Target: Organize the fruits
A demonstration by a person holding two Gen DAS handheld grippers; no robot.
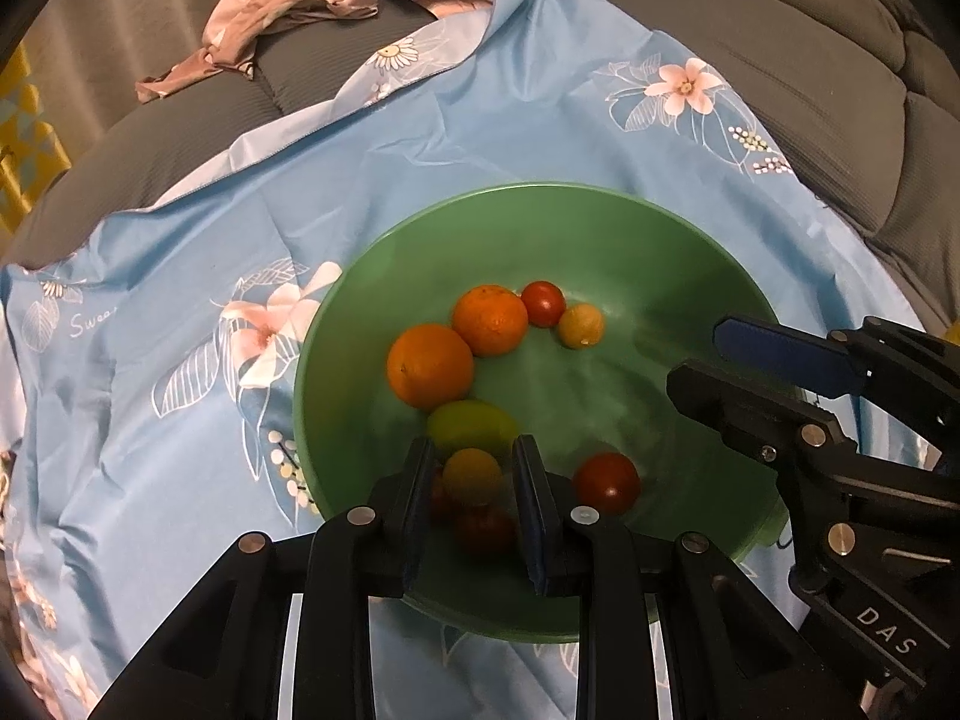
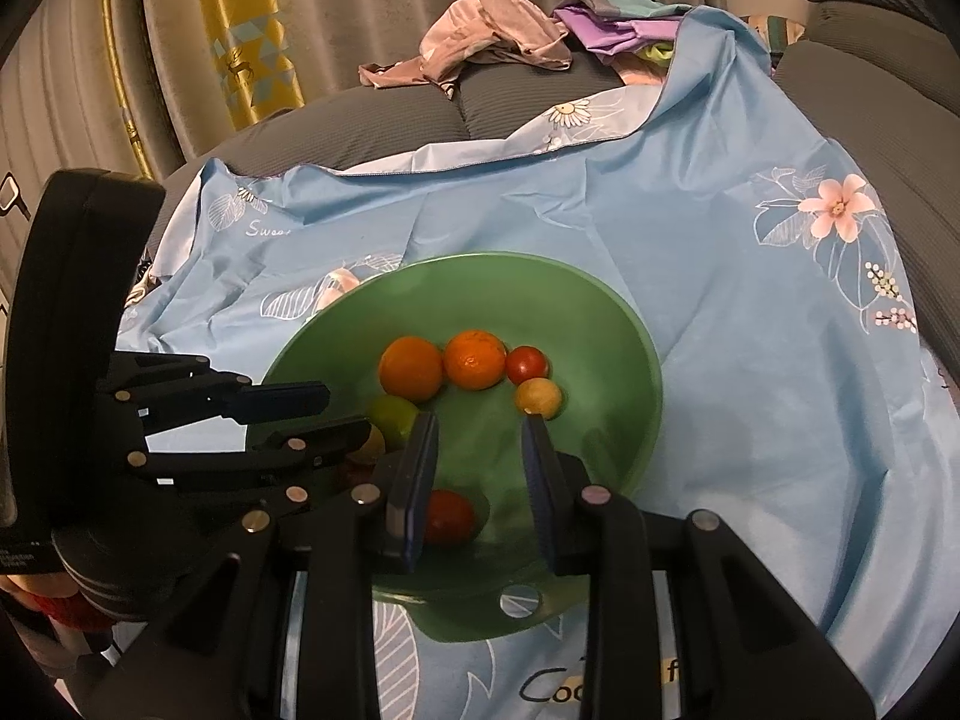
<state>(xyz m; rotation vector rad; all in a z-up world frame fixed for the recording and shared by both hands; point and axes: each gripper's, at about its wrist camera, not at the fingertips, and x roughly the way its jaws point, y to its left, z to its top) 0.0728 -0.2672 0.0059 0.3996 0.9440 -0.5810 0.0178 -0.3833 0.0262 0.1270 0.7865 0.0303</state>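
A: Where is the fruit sitting?

B: It is all lying in the green bowl, which is resting on the blue floral sheet spread over a grey sofa. Two oranges are touching each other near the middle, with a red tomato and a small yellow fruit just beside them.

A: And the left gripper?

B: Its jaws are standing spread on either side of a small yellowish-orange fruit, with gaps showing on both sides (so not pinching it). A green lime is lying just beyond, and another red tomato is sitting to the right.

A: The right gripper?

B: It is hovering over the bowl with jaws spread wide, holding nothing; that red tomato is showing low between them, near the left jaw. Crumpled clothes are lying on the sofa behind.
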